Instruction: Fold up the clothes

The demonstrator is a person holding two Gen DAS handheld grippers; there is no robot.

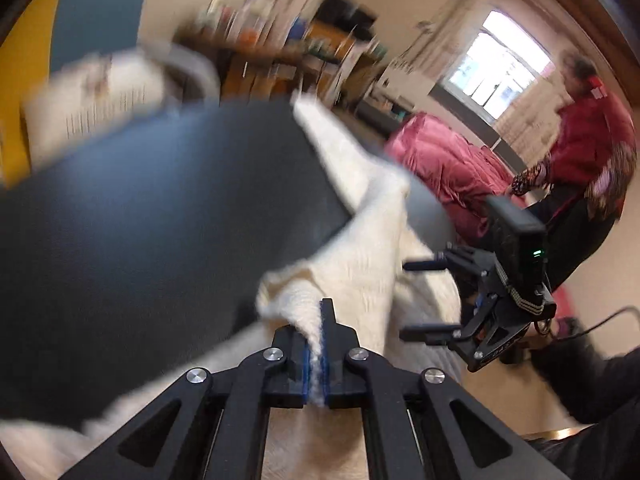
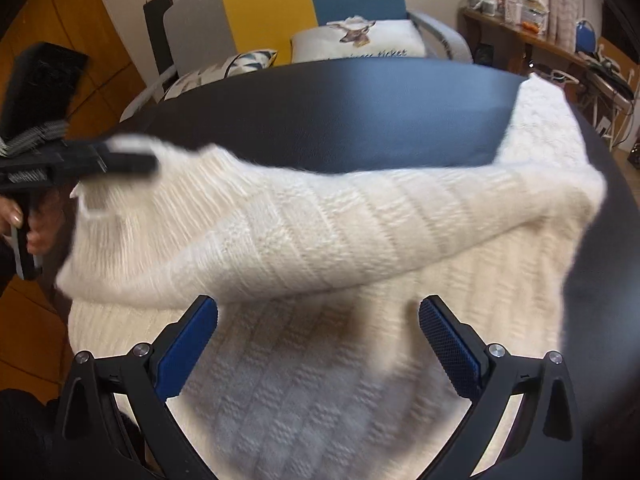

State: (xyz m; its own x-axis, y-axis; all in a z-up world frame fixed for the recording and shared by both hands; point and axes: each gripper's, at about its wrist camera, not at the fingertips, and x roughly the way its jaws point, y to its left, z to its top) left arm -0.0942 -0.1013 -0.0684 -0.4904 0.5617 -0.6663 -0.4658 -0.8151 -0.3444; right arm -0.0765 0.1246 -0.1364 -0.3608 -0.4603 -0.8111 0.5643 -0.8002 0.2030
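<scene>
The left gripper (image 1: 318, 344) is clamped on a raised edge of the white knit sweater (image 2: 320, 240), which lies across the near right part of the dark table (image 2: 340, 120). The right gripper (image 2: 318, 344) hangs over the sweater, jaws apart and empty.

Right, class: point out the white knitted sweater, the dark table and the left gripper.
white knitted sweater (image 2: 320, 232): right wrist view, on the lifted fold.
dark table (image 2: 360, 120): right wrist view, on its bare top.
left gripper (image 1: 318, 344): left wrist view, between fingertips shut on knit.
</scene>
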